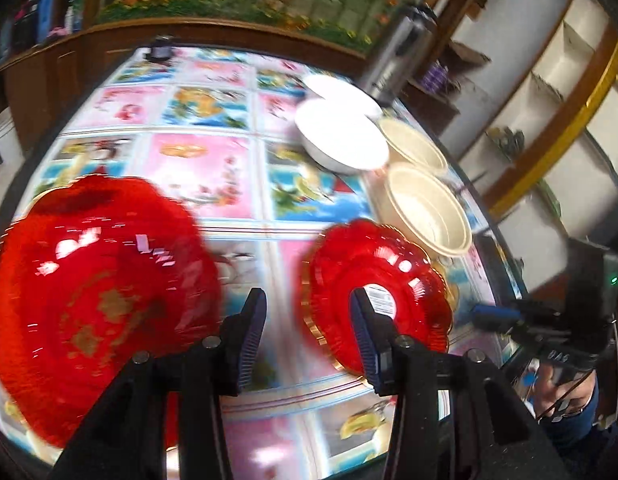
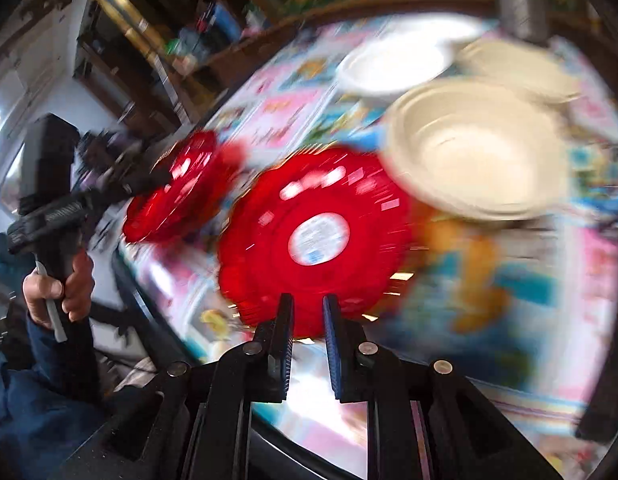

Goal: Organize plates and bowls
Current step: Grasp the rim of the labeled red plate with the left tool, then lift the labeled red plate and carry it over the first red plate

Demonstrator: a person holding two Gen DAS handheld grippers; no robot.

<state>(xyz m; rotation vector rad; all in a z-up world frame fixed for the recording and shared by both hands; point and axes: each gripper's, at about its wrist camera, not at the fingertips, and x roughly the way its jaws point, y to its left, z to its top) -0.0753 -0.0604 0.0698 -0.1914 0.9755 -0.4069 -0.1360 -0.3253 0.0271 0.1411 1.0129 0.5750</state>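
Note:
Two red scalloped plates sit on the table. In the left wrist view one red plate (image 1: pixel 97 292) with gold print lies at the left, and a second red plate (image 1: pixel 379 284) with a white label lies at the right. My left gripper (image 1: pixel 307 312) is open and empty, over the table between them. In the blurred right wrist view the labelled red plate (image 2: pixel 309 240) lies just ahead of my right gripper (image 2: pixel 308 312), which is open with a narrow gap and holds nothing. Two cream bowls (image 1: pixel 427 212) and white bowls (image 1: pixel 341 136) stand behind.
The table has a glossy floral cover (image 1: pixel 197 172). A steel flask (image 1: pixel 401 48) stands at its far right edge. Shelves line the wall (image 1: pixel 549 92) to the right. The right gripper's body (image 1: pixel 557 320) shows at the table's right edge.

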